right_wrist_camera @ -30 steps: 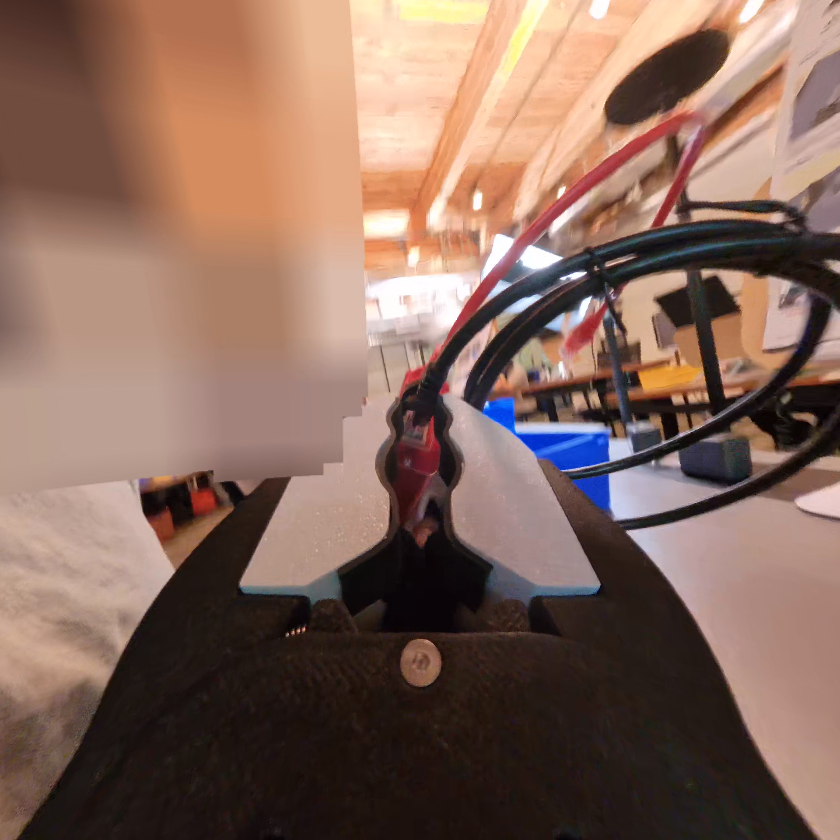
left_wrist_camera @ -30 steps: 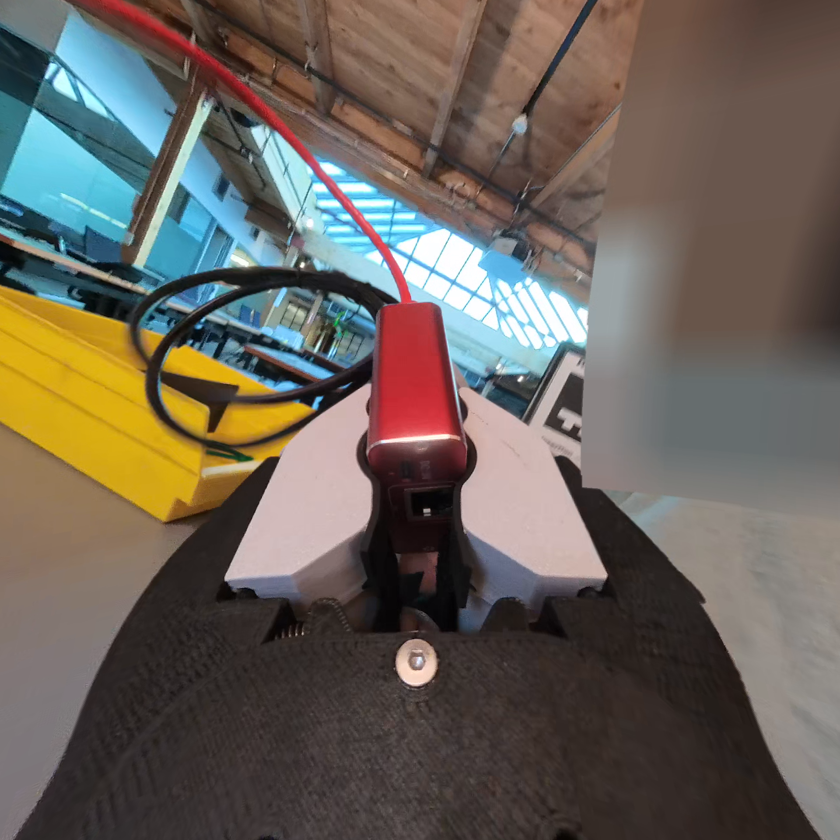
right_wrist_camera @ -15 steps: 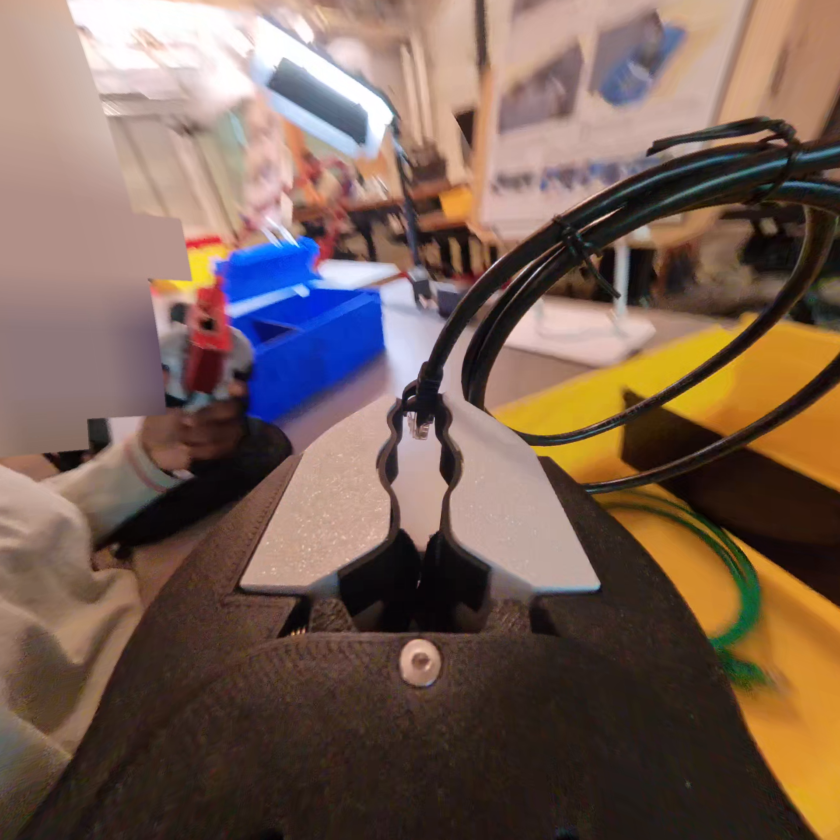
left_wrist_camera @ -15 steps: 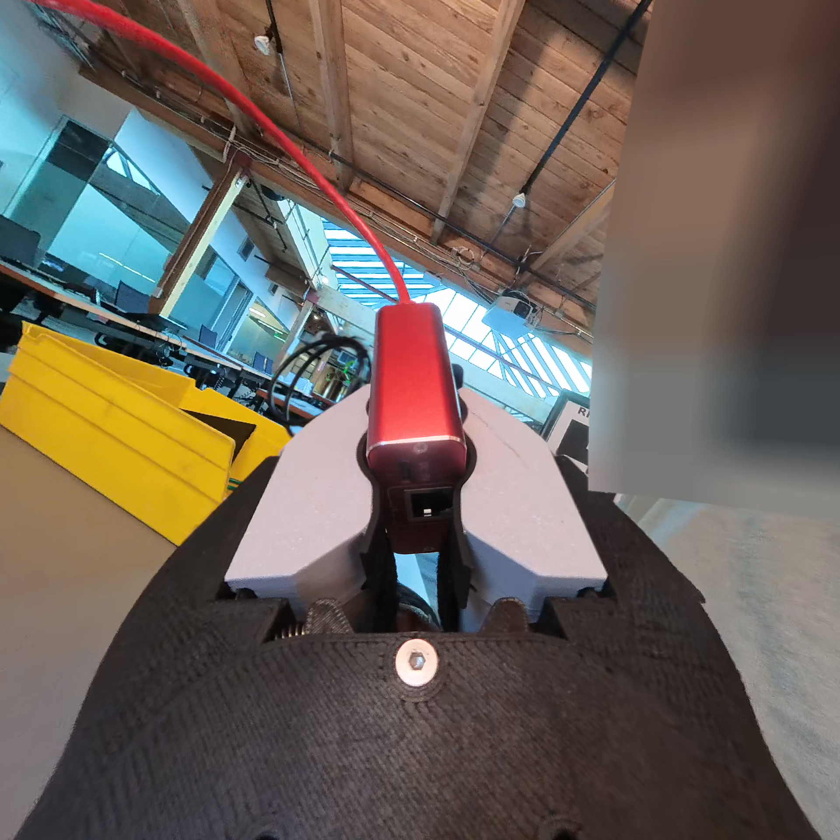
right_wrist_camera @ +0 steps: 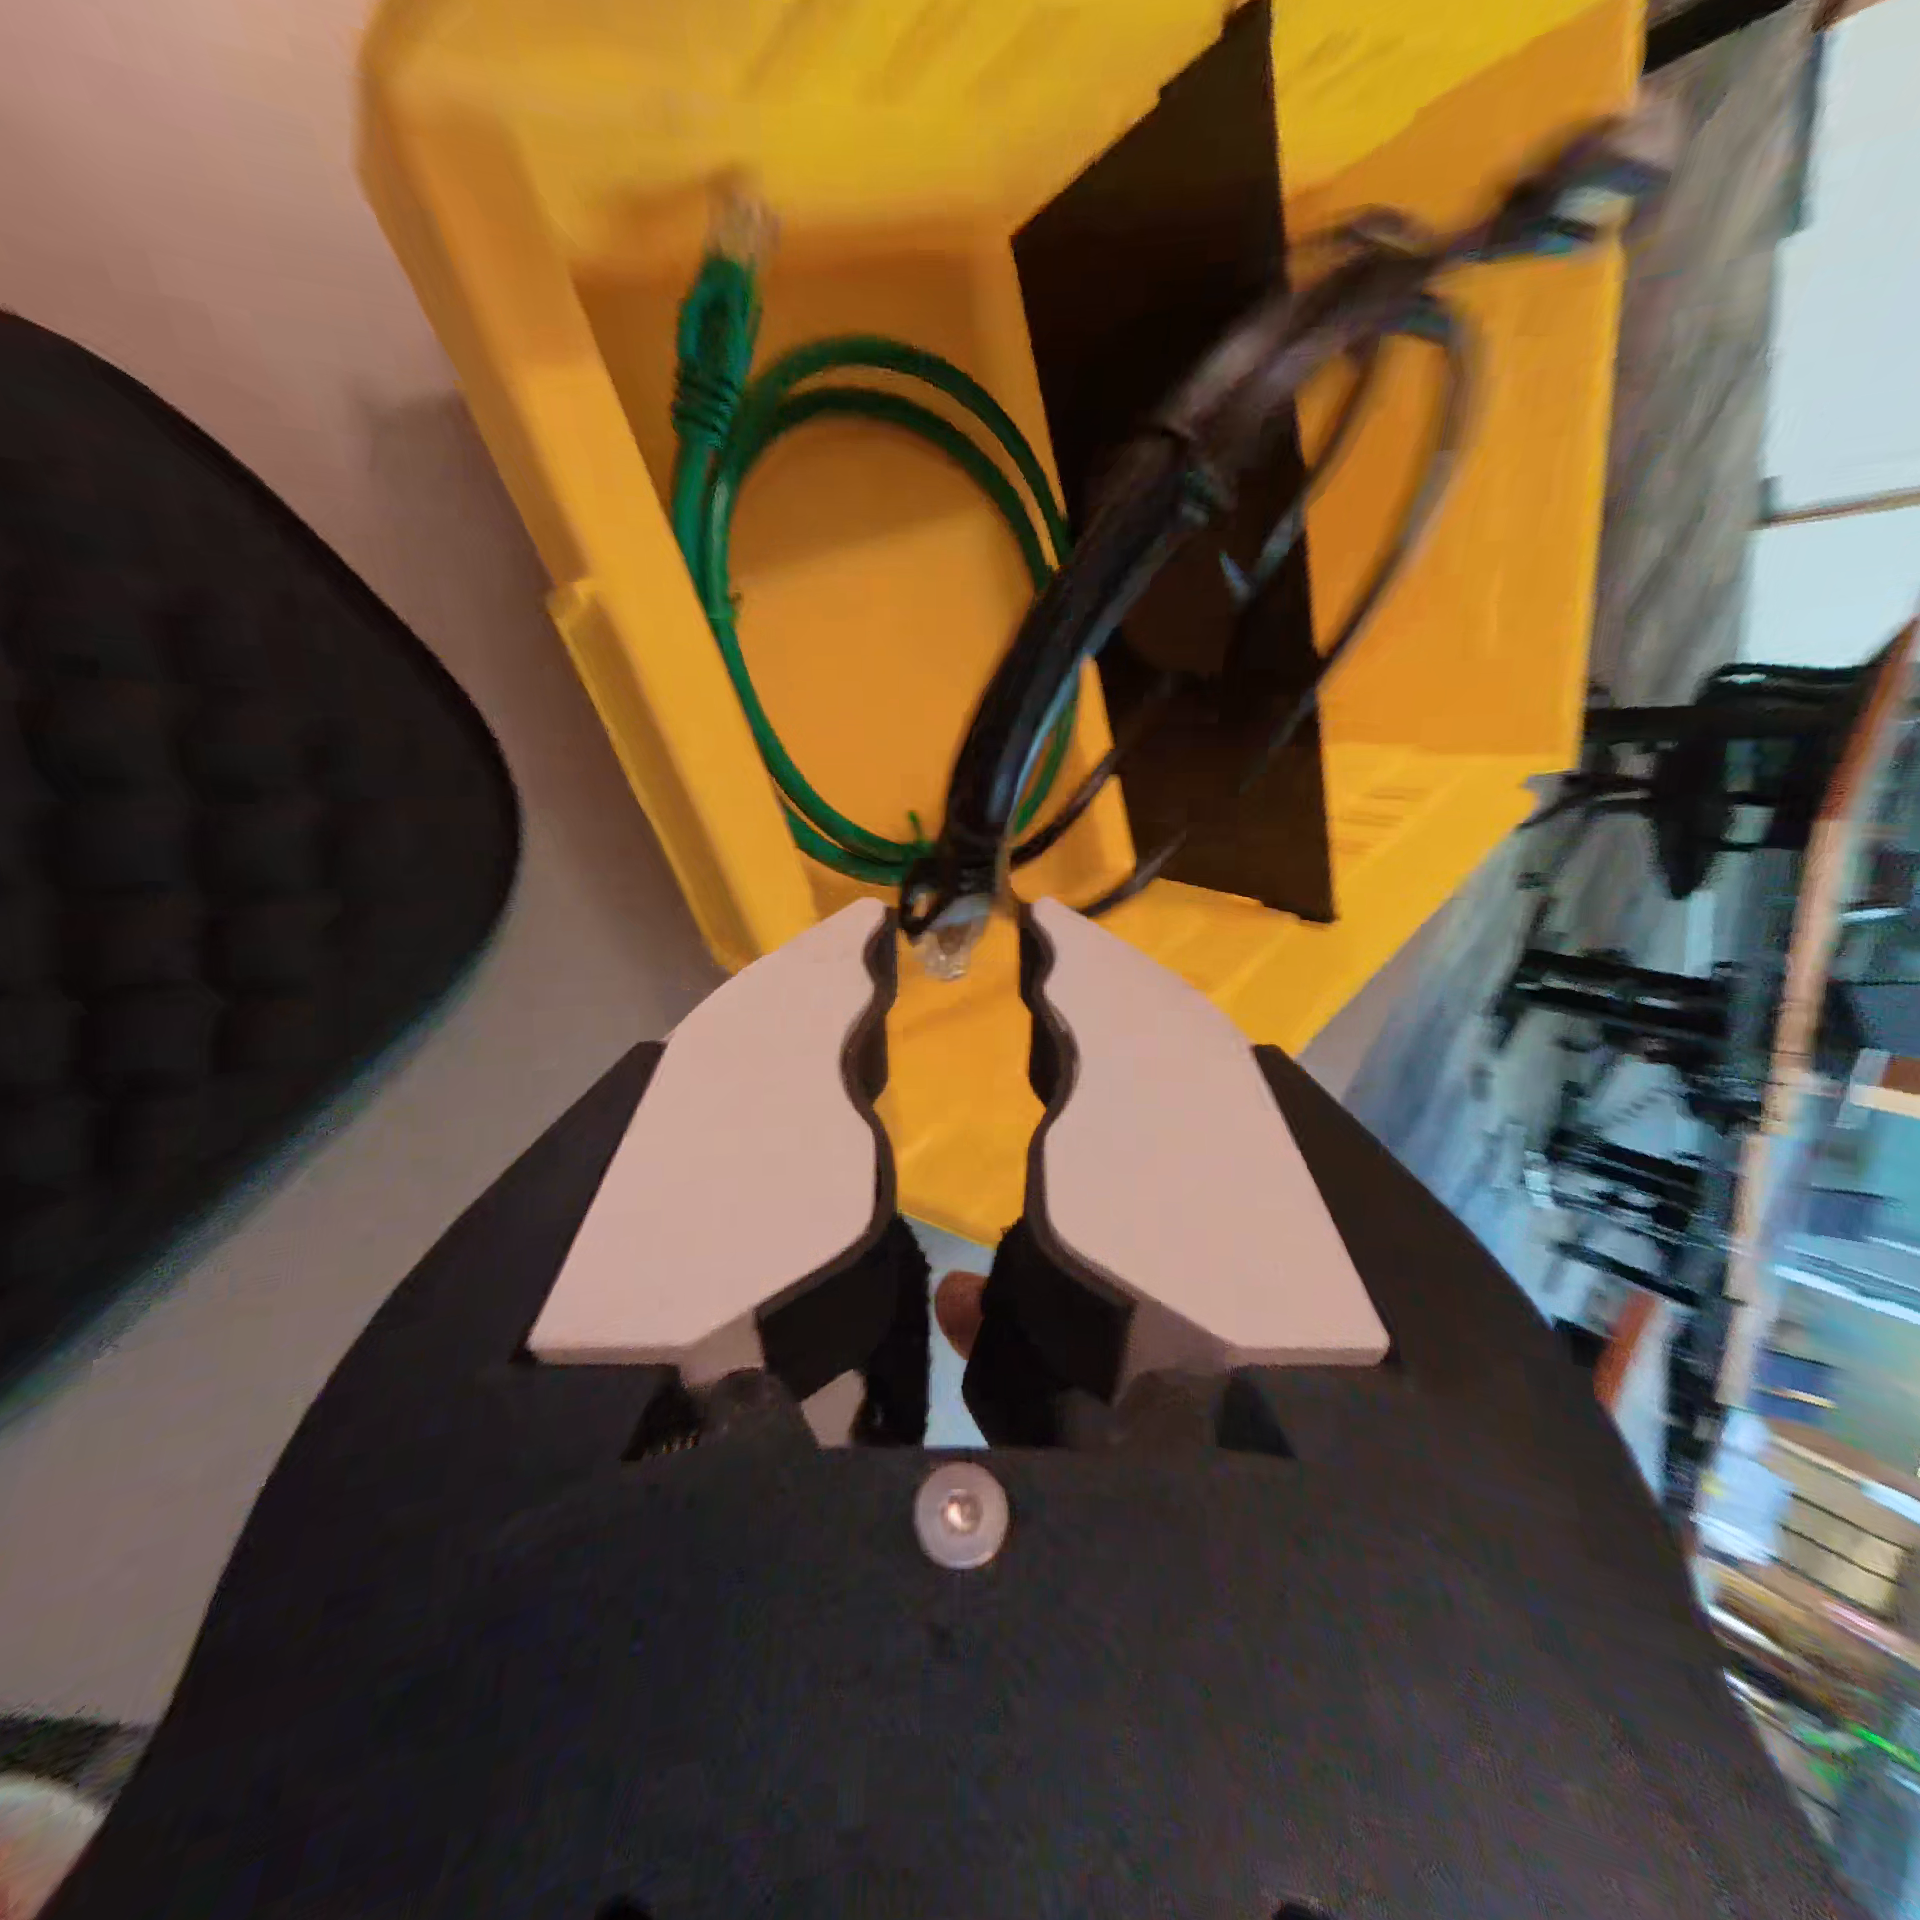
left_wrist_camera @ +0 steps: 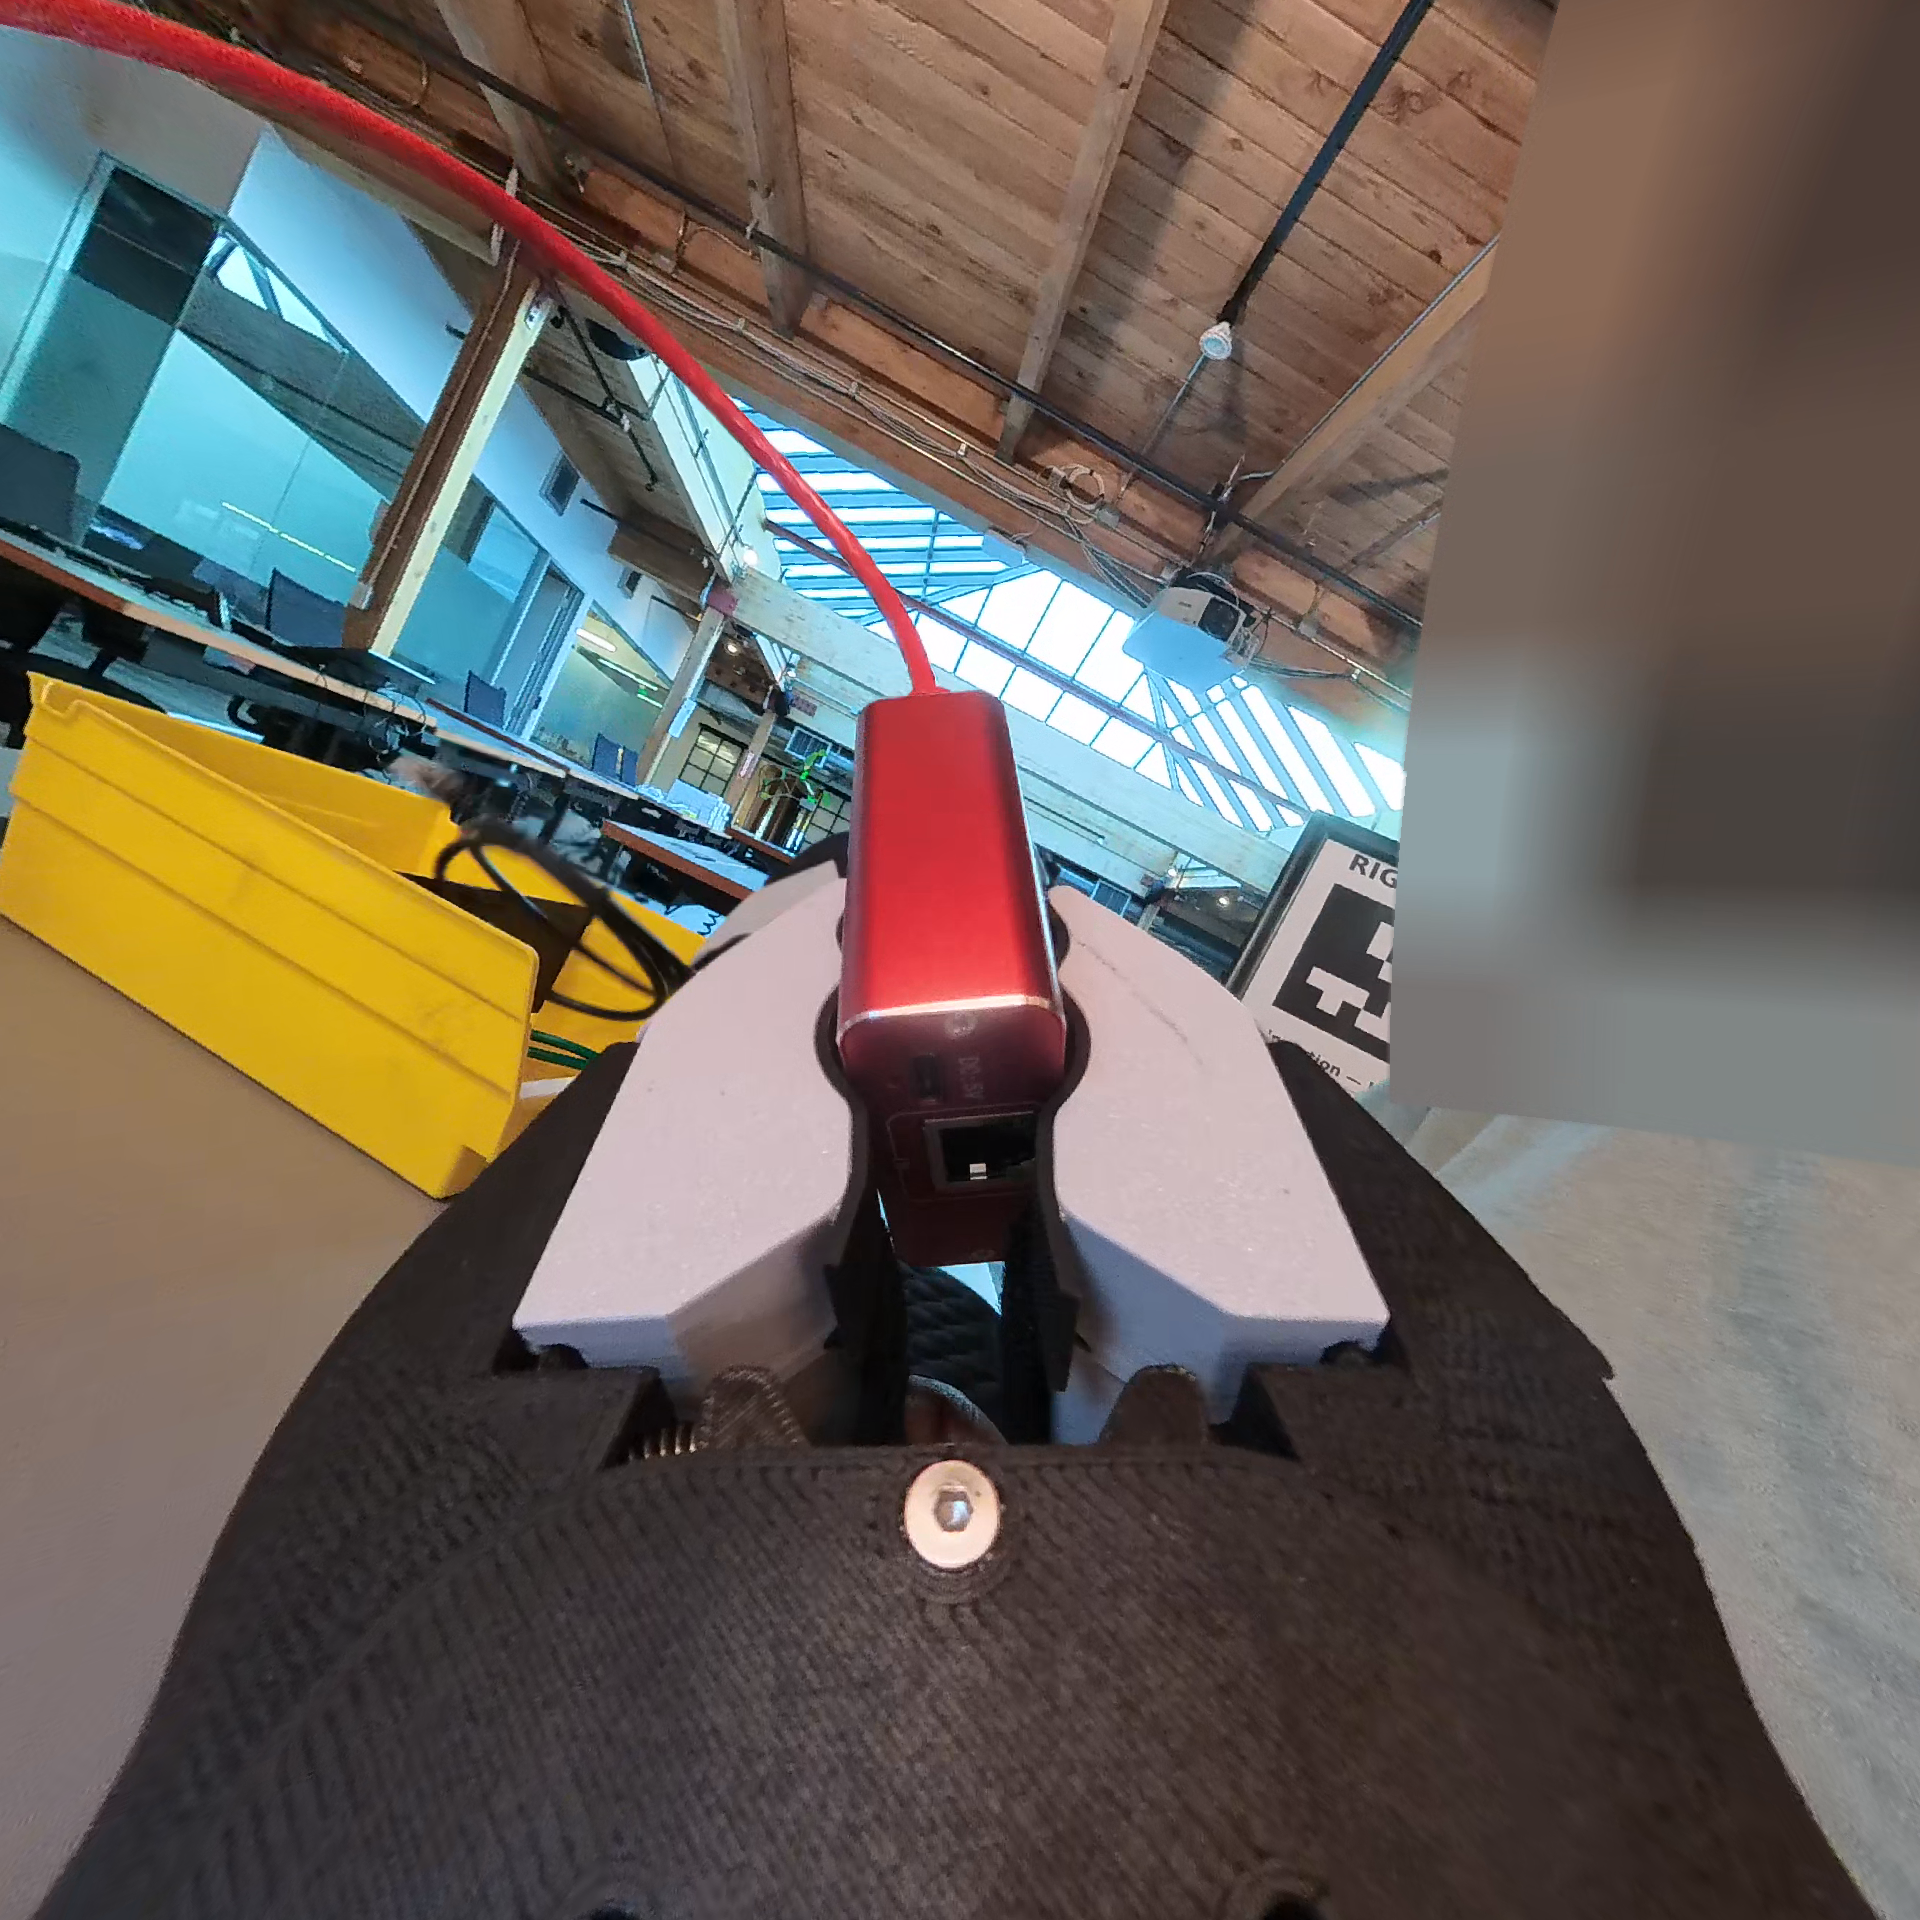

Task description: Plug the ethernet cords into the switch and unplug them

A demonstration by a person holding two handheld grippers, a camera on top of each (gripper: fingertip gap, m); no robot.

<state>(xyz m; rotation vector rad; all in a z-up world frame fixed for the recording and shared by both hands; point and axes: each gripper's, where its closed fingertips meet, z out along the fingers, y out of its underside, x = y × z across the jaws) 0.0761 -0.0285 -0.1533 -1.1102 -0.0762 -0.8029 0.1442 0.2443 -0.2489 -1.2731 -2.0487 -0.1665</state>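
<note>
- The right gripper [right_wrist_camera: 956,935], which half a second ago pinched the black ethernet cord [right_wrist_camera: 1049,665] by its plug, now has its jaws spread; the clear plug sits loose at the fingertips, touching neither pad as far as the blurred right wrist view allows.
- That gripper has also swung from facing out across the room to facing down over the yellow bin [right_wrist_camera: 935,187], so the black cord's tied coil now hangs into the bin, beside the black divider [right_wrist_camera: 1174,436].
- A green ethernet cord [right_wrist_camera: 748,499] lies coiled on the bin floor, just under the black one.
- The left gripper [left_wrist_camera: 951,1039] is unchanged: pressed together on the red switch [left_wrist_camera: 940,894], which stays upright between the pads with its port facing the camera.
- That port is empty, and the red cable [left_wrist_camera: 582,270] arches away from the switch's far end.
- In the left wrist view, the black cord has dropped from a large near loop a second ago to a small coil at the bin's edge.
- My reading: the black cord is unplugged and being let go into the bin, which closes one plug-and-unplug round.
- The green cord looks like the next candidate, and the switch is already presented for it above the counter [left_wrist_camera: 156,1195].
</note>
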